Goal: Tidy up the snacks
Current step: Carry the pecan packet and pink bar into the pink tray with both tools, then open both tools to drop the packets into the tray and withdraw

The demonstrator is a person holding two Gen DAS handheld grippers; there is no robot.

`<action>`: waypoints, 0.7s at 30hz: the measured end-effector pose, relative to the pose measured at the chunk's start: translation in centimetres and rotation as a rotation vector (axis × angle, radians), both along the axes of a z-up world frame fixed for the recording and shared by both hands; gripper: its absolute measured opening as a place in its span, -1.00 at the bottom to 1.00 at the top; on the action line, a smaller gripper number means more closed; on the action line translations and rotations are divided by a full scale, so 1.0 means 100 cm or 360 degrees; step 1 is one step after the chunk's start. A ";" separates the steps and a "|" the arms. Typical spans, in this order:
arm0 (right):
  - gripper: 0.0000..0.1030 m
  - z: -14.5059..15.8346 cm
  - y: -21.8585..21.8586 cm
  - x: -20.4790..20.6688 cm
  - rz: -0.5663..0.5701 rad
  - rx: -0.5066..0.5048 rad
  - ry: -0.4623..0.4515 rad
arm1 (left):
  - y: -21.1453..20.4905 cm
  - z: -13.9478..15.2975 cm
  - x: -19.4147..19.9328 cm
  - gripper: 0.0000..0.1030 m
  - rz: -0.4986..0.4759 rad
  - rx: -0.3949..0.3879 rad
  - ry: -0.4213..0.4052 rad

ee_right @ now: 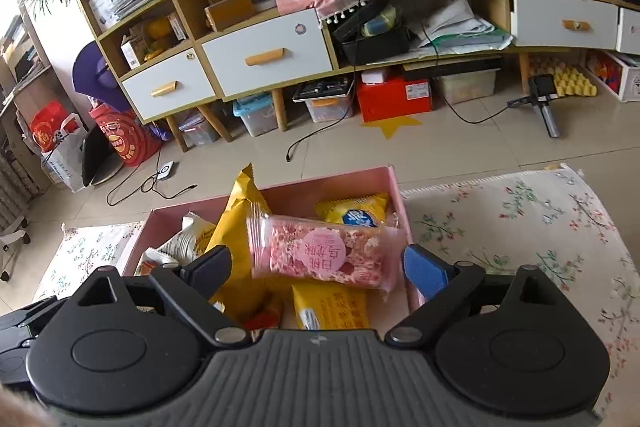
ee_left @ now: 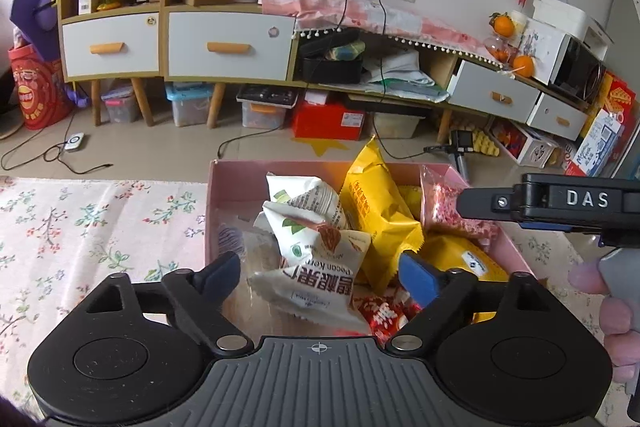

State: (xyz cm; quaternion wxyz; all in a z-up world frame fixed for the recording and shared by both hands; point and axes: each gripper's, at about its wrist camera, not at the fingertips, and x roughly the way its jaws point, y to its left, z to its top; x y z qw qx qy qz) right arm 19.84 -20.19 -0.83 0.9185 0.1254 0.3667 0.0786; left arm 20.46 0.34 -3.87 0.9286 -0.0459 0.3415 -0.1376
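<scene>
Both grippers hang over the pink box [ee_left: 212, 211], which sits on the floral cloth [ee_left: 80, 227] covering the bench, and it's packed with snacks. The left gripper [ee_left: 320, 277] is spread wide, nothing between its fingers, poised above a white pecan packet [ee_left: 316, 283] lying near the box's front. The right gripper [ee_right: 318, 267] is spread too, straddling a clear-wrapped pink-speckled bar [ee_right: 324, 253] that rests on top of the pile; whether the pads actually touch it, I can't tell. Looks like picking is the step in hand. To do it well, I'd say close across the bar's narrow width, on the firm body rather than the crimped end seals, which would likely slip. These wrappers are glossy film, puffy and crinkly, so a gentle squeeze seems wise. The tall yellow packet [ee_left: 378, 211] stands propped on end between the white packets and the pink bar, and lifting either neighbour could tip it. A red wrapper [ee_left: 382, 315] peeks out underneath.
</scene>
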 end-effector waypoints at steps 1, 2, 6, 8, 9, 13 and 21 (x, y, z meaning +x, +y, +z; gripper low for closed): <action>0.84 0.001 -0.001 -0.003 0.0000 0.0000 0.0001 | 0.001 0.002 -0.004 0.78 -0.0002 -0.0002 0.0001; 0.86 0.003 -0.002 -0.006 -0.0004 -0.0003 0.0001 | 0.001 0.003 -0.008 0.80 0.0000 -0.0001 0.0003; 0.91 0.008 -0.006 -0.019 -0.0041 -0.0002 0.0011 | 0.004 0.005 -0.024 0.83 0.0007 -0.0002 0.0041; 0.92 0.011 -0.009 -0.025 -0.0052 -0.0007 0.0018 | 0.006 0.006 -0.034 0.85 0.0022 0.0000 0.0059; 0.93 0.012 -0.010 -0.030 -0.0059 -0.0006 0.0017 | 0.007 0.007 -0.038 0.87 0.0024 0.0003 0.0066; 0.95 0.015 -0.013 -0.046 -0.0088 -0.0013 0.0031 | 0.009 0.008 -0.060 0.90 0.0004 0.0022 0.0097; 0.99 0.009 -0.020 -0.085 -0.0140 -0.0084 0.0079 | 0.010 0.003 -0.096 0.92 -0.0139 0.0067 0.0096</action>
